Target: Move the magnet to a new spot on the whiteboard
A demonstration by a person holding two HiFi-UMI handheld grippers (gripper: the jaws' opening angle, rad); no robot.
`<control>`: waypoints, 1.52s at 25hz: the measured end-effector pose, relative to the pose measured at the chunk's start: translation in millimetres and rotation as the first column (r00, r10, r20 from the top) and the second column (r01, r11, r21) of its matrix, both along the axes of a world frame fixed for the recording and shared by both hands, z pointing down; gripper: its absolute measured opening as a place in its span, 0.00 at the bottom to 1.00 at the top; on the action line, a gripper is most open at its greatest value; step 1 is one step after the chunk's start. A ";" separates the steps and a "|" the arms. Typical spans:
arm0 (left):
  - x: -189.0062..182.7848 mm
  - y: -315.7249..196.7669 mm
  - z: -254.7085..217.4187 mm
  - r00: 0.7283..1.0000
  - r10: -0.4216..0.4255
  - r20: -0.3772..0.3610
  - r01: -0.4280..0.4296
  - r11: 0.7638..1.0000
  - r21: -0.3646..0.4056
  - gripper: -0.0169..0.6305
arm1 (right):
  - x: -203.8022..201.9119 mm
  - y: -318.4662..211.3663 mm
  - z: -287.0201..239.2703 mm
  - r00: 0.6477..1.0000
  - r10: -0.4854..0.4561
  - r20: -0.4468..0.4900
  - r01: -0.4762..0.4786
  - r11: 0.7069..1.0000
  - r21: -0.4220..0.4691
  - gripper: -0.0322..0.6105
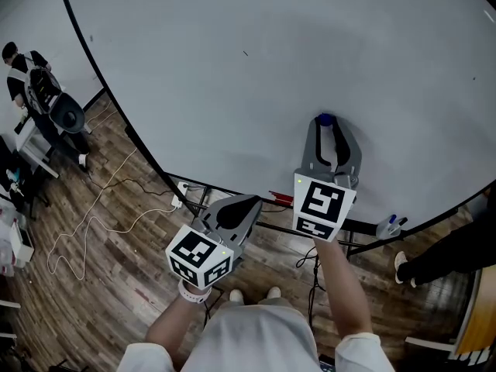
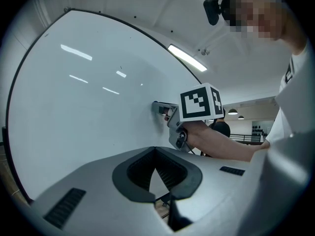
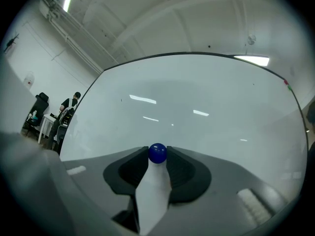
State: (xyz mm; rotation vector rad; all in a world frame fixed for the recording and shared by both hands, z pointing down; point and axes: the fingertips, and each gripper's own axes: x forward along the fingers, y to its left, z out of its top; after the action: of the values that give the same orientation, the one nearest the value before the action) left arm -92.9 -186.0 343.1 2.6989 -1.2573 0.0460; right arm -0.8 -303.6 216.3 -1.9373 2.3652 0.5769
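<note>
A small round blue magnet (image 1: 325,119) (image 3: 157,153) sits against the big whiteboard (image 1: 256,53) (image 3: 206,97), low on its right half. My right gripper (image 1: 326,124) (image 3: 157,155) is shut on the magnet, its two dark tips touching the ball on either side. The left gripper view shows that right gripper (image 2: 158,105) pressed nose-first to the whiteboard (image 2: 74,107). My left gripper (image 1: 249,201) (image 2: 155,150) hangs lower and to the left, off the board, shut with nothing in it.
Markers (image 1: 391,225) lie on the board's bottom ledge at the right, red ones (image 1: 280,198) nearer the middle. Cables (image 1: 101,208) trail over the wooden floor. A person (image 1: 27,76) sits at a desk at far left. A shoe (image 1: 403,268) stands at right.
</note>
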 end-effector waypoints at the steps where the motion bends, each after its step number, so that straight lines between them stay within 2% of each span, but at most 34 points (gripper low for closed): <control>1: 0.4 0.6 -0.2 1.000 0.001 -0.001 -0.001 1.000 0.001 0.04 | -0.7 1.8 0.8 1.000 -0.008 0.003 0.008 1.000 -0.002 0.25; 10: 12.4 21.3 -1.4 1.000 -0.005 -0.003 0.005 1.000 0.021 0.04 | 21.4 49.7 5.9 0.994 -0.098 0.038 0.098 0.995 -0.005 0.25; 17: -3.0 -1.9 -12.6 1.000 -0.027 -0.007 0.027 0.999 0.047 0.04 | 23.3 58.0 3.6 0.988 -0.149 0.028 0.149 0.989 -0.003 0.25; 21: 1.9 -0.5 -19.0 1.000 -0.022 -0.007 0.022 0.998 0.066 0.04 | 33.1 78.0 11.7 0.984 -0.177 0.022 0.177 0.984 -0.004 0.25; 25: 9.6 13.1 -23.2 1.000 -0.013 -0.006 0.014 0.996 0.083 0.04 | 47.8 108.2 24.1 0.983 -0.179 0.029 0.179 0.984 0.003 0.25; 34: 25.9 15.9 -25.2 1.000 0.015 0.001 -0.015 0.995 0.095 0.04 | 67.5 117.5 52.2 0.981 -0.166 0.098 0.171 0.985 -0.037 0.25; 38: 34.6 16.2 -26.0 0.999 0.039 0.003 -0.039 0.995 0.097 0.04 | 76.2 118.7 50.9 0.984 -0.150 0.094 0.154 0.987 -0.037 0.25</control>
State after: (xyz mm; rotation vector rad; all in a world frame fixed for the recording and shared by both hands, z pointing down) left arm -58.3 -169.8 317.1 2.8056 -1.2384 -0.0093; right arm 75.4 -184.9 267.2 -1.7383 2.4600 0.4205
